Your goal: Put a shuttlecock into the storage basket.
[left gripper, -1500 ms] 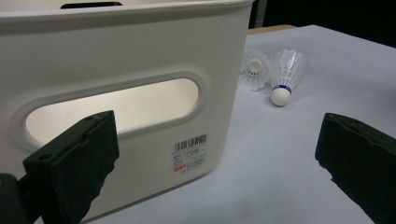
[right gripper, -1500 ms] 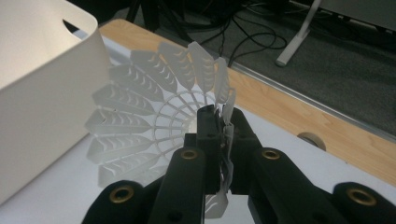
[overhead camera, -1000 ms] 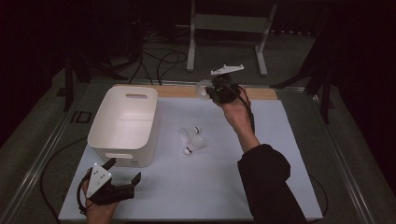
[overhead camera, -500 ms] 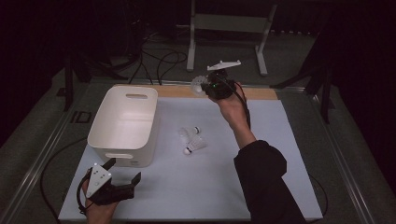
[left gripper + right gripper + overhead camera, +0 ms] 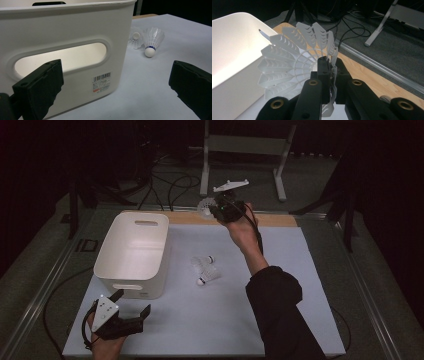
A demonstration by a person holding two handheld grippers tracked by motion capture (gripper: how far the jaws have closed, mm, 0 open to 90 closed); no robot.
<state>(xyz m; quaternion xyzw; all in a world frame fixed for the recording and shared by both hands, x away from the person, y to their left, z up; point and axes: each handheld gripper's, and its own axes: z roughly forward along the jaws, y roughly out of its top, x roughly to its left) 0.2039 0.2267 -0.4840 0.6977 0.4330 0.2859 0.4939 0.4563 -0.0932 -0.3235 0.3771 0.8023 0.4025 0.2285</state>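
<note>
A: What is the right gripper (image 5: 214, 209) doing?

B: Its two black jaws are clenched on the skirt of a white plastic shuttlecock (image 5: 294, 66). In the right gripper view the jaws pinch one edge of the ribbed skirt, which fans out to the left of them. In the high view that shuttlecock (image 5: 205, 207) is held in the air over the far edge of the table, above the strip of bare wood (image 5: 280, 220), a little beyond the far right corner of the tub.

A: And the left gripper (image 5: 131, 304)?

B: Released. Its jaws stand wide apart with nothing between them. It rests at the near left of the pale grey table mat (image 5: 300, 285), pointing at the near wall of the white rectangular plastic tub (image 5: 75, 30). The tub has an oval handle slot and a barcode sticker (image 5: 101, 82) on that wall.

A: Anything else on the mat?

B: Two more white shuttlecocks (image 5: 205, 269) lie touching each other just right of the tub (image 5: 132, 252), between it and the person's dark sleeve (image 5: 280, 315). In the left gripper view one of them (image 5: 152, 40) has a blue band above its round white cork.
</note>
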